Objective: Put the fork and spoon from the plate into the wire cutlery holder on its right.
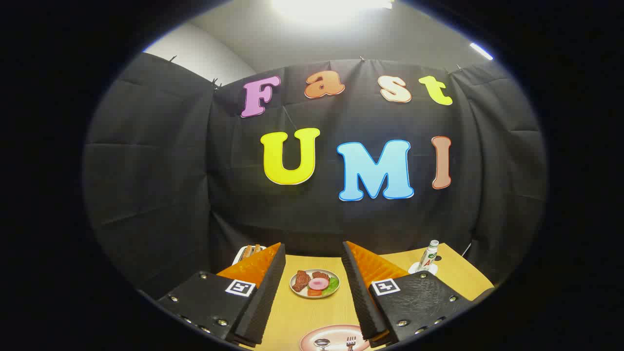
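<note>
While the gripper [313,292] hangs spread and empty, shiny metal spoon [321,343] and fork [350,342] lie on the round pink plate [312,339] between its fingers; food dish [315,283] beyond, bottle [428,255] right, on wooden table [302,312].

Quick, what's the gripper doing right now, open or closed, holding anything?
Gripper: open, holding nothing; fingers spread wide above the table, with the pink plate carrying the spoon and fork low between them.

Shiny metal spoon [322,343], fork [350,342]; smooth wooden table [302,312]
</note>
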The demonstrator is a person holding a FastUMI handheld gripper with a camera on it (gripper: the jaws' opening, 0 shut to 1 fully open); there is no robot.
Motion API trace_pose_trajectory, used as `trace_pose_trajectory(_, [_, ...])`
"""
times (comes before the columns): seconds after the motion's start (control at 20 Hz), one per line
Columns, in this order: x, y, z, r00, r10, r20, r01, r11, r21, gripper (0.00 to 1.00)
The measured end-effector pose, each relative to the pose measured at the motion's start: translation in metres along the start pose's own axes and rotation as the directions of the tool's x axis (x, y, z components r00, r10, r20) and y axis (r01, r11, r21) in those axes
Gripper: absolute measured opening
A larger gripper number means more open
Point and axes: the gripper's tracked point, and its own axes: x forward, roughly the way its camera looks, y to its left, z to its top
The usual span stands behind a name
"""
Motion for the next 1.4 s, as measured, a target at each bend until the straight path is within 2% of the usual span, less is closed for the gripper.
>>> trace_pose_trajectory(0.7, [0.005, -0.007, -0.022, 0.998, -0.009, -0.064, 0.011, 1.000, 0.024, 0.72])
trace_pose_trajectory(0.95, [0.003, -0.016, -0.054, 0.986, -0.043, -0.161, 0.048, 0.998, 0.028, 0.72])
trace_pose_trajectory(1.05, [-0.001, -0.024, -0.081, 0.967, -0.073, -0.246, 0.081, 0.996, 0.023, 0.72])
trace_pose_trajectory(1.2, [-0.008, -0.033, -0.127, 0.909, -0.111, -0.403, 0.121, 0.993, 0.001, 0.72])
trace_pose_trajectory(1.35, [-0.018, -0.040, -0.172, 0.830, -0.130, -0.543, 0.140, 0.990, -0.025, 0.72])
trace_pose_trajectory(1.4, [-0.025, -0.044, -0.190, 0.790, -0.142, -0.597, 0.150, 0.988, -0.037, 0.72])
